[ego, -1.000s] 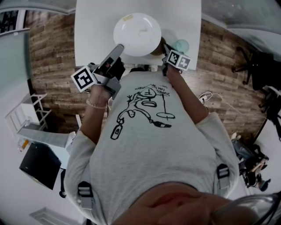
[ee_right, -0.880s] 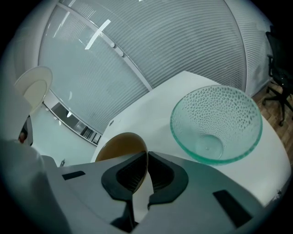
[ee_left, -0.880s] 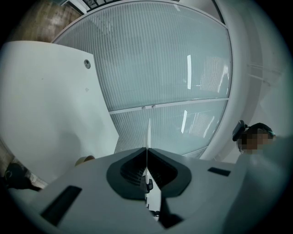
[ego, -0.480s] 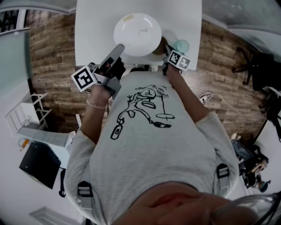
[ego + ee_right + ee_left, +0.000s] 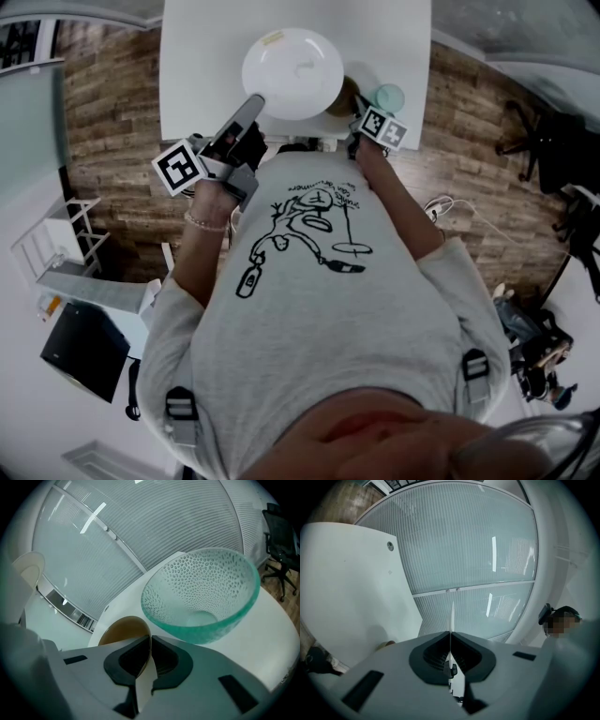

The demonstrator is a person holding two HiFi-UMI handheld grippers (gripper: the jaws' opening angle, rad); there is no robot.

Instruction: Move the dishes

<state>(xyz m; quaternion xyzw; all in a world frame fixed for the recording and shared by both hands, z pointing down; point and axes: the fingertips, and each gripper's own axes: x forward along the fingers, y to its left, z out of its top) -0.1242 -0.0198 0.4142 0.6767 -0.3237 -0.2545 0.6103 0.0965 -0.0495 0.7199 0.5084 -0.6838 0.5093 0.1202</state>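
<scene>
A white shelf rack (image 5: 47, 253) stands on the wooden floor (image 5: 103, 112) left of the white desk (image 5: 202, 56). The left gripper (image 5: 255, 101) reaches in slantwise from the near left, its jaws clamped on the rim of the white plate (image 5: 292, 73). The plate is face up and level over the middle of the desk's near edge (in the left gripper view (image 5: 451, 641) it shows only as a thin edge (image 5: 452, 616)). Its right rim overlaps the tan bowl (image 5: 348, 95), so little of that bowl shows from above. The right gripper (image 5: 150, 645) is closed on the tan bowl's (image 5: 123, 629) rim. A green glass bowl (image 5: 201, 592) sits upright just beside it, by the near right corner. An office chair (image 5: 281, 527) stands off to the right.
</scene>
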